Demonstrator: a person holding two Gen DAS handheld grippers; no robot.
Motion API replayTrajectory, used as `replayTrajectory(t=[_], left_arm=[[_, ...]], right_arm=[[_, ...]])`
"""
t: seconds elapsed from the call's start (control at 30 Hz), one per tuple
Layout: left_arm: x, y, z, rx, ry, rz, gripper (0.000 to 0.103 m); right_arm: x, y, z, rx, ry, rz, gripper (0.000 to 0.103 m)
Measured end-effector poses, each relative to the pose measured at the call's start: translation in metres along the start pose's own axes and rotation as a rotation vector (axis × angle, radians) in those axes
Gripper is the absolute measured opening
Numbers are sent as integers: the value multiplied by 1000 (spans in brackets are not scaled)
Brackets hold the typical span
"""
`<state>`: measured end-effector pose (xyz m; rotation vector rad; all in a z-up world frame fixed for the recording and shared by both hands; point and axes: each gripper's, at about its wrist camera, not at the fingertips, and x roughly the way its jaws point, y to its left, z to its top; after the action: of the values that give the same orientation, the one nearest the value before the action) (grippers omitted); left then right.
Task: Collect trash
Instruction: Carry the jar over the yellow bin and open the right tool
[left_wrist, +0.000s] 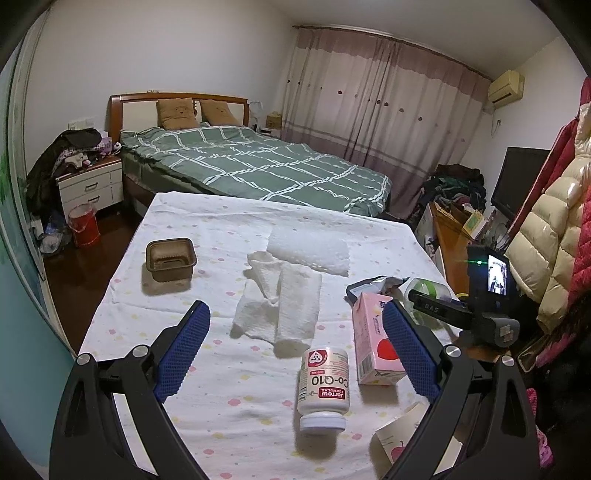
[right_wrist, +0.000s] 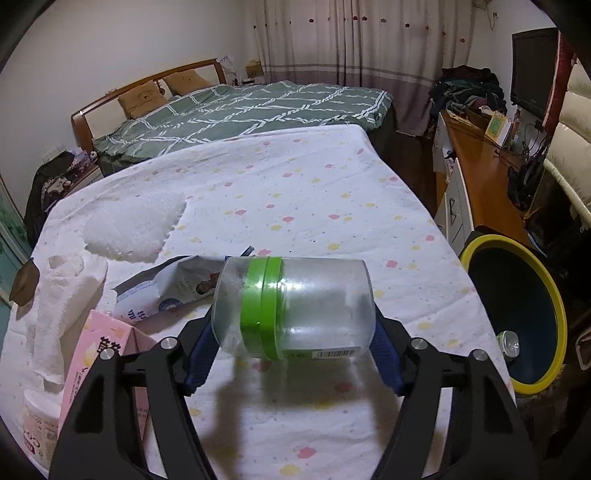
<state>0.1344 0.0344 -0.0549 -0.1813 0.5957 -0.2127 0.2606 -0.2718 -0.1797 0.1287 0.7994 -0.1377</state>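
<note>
Gripping, in our right gripper (right_wrist: 291, 354): one clear plastic jar (right_wrist: 295, 308) with a green band, lying sideways between the blue pads, seemingly just above the flowered tablecloth (right_wrist: 295, 192). Our left gripper (left_wrist: 295, 354) stands open over a white Co-Q10 bottle (left_wrist: 323, 391). Yellow-rimmed bin (right_wrist: 554, 317) beside the table.

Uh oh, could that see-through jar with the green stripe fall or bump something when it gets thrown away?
Maybe. The clear jar lies sideways across the right gripper, held only at its two ends, and it is round and smooth, so it might slip or roll out. The bin stands off the table's edge, so a slip on the way could drop it on the floor. It could also nudge the foil pouch lying close behind.
</note>
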Motion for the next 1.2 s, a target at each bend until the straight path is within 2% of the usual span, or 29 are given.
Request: replayTrajectory(t=[0.27, 0.43, 0.63, 0.97, 1.13, 1.2], left_arm=[[4, -9, -1, 23, 7, 1, 93], [7, -19, -1, 40, 16, -7, 93], [11, -33, -2, 67, 28, -17, 93], [19, -53, -2, 104, 49, -25, 93], [23, -60, -1, 124, 58, -29, 93], [23, -63, -2, 129, 60, -30, 93]], right_arm=[[-28, -29, -4, 50, -50, 7, 68], [-45, -66, -5, 103, -84, -40, 68], [-57, -130, -9, 203, -110, -143, 68], [-45, -210, -20, 314, -61, -280, 68], [-34, -232, -23, 386, -16, -266, 68], [-33, -237, -21, 396, -18, -277, 72]])
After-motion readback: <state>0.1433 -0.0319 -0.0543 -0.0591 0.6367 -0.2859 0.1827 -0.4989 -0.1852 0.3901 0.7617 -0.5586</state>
